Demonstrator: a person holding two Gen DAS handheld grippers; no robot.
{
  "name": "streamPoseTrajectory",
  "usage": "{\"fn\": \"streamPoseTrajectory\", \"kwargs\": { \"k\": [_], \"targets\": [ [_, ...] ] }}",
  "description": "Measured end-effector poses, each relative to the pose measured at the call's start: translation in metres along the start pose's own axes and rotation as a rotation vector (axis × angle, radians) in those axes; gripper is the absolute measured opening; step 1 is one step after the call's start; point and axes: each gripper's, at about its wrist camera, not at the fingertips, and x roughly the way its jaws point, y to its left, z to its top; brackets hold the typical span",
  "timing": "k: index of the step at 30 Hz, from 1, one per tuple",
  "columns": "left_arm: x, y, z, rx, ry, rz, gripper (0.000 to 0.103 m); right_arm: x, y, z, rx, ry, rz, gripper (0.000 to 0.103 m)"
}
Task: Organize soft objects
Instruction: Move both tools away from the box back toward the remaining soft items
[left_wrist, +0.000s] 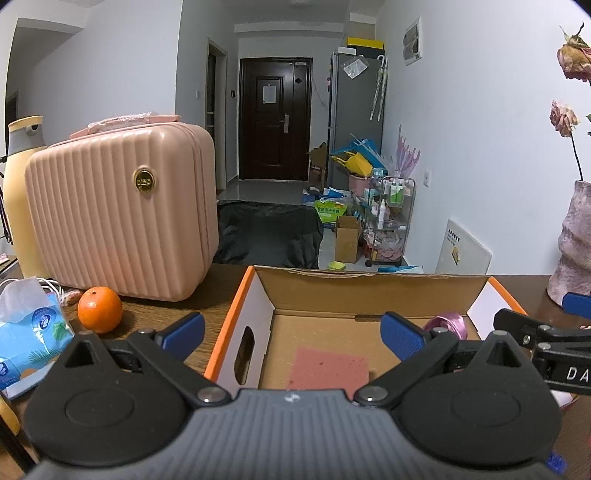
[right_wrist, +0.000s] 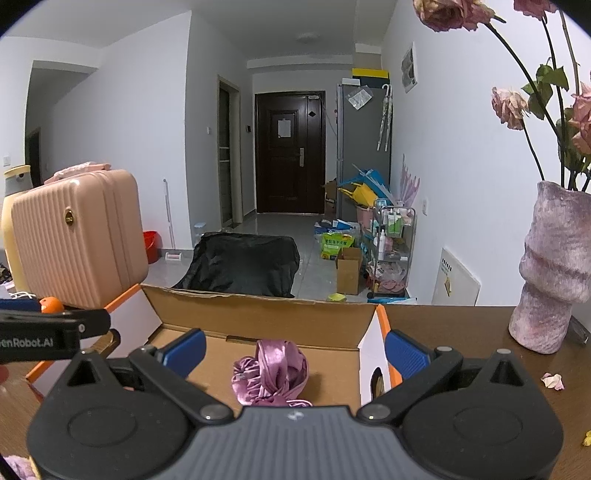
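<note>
Both tools sit at the near edge of the cardboard box (left_wrist: 369, 291), aimed slightly down into it. My left gripper (left_wrist: 295, 332) has its jaws spread to full width with nothing between them; directly ahead at 12 o'clock, on the box floor, lies a flat pink sponge (left_wrist: 328, 367). My right gripper (right_wrist: 295, 350) is likewise fully spread and empty; the bunched purple satin cloth (right_wrist: 271, 369) rests on the box floor at its 12 o'clock, just beyond the tool body and clear of both pads. From the left view the same cloth shows at 2 o'clock, against the far right corner. Judgement: both soft items are deposited and released, so the placement step is complete. Outside the box, at 9 o'clock from the left gripper, a blue tissue pack (left_wrist: 27, 341) lies on the wooden table (left_wrist: 214, 291), with an orange (left_wrist: 99, 309) just past it at 10 o'clock and a pink suitcase (left_wrist: 122, 218) behind. Next move, if required: lift the left gripper over the box wall, swing it toward 9 o'clock, and straddle the tissue pack with open jaws, avoiding the orange. A textured vase (right_wrist: 554, 269) stands at 2 o'clock from the right gripper; keep clear.
</note>
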Motion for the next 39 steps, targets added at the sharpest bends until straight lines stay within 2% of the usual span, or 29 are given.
{"fn": "streamPoseTrajectory", "kwargs": {
  "k": [21, 39],
  "targets": [
    [-0.044, 0.02, -0.009, -0.003, -0.036, -0.003, 0.103, -0.033, -0.008, -0.011, 0.021, -0.023, -0.002, 0.103],
    [-0.079, 0.025, -0.033, 0.025, -0.03, -0.004, 0.103, -0.078, 0.014, -0.032, -0.024, -0.043, 0.038, 0.103]
  ]
}}
